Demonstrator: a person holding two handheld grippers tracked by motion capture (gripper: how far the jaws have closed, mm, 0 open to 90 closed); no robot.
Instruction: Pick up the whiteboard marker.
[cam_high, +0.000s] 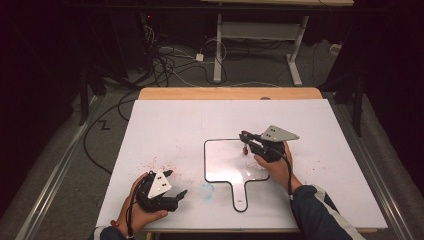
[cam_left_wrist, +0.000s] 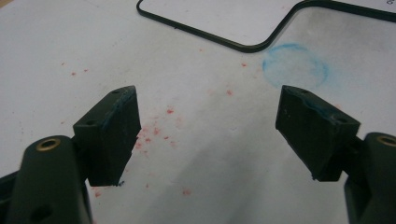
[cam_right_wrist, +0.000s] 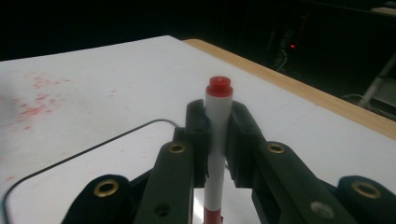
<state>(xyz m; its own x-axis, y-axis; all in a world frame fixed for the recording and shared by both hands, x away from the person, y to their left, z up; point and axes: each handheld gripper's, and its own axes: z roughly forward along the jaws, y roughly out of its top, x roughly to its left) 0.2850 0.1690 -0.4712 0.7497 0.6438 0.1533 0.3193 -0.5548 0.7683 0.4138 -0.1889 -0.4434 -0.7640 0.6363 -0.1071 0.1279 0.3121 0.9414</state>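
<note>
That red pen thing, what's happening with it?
A person's right hand-held gripper is shut on a white marker with red ends, holding it upright over a small whiteboard with a handle on the white table. The left hand-held gripper rests open and empty near a faint blue circle.

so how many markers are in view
1: a red marker clamped upright in the right gripper, over the far right part of the small whiteboard. Nothing sits between the left gripper's jaws.
</note>
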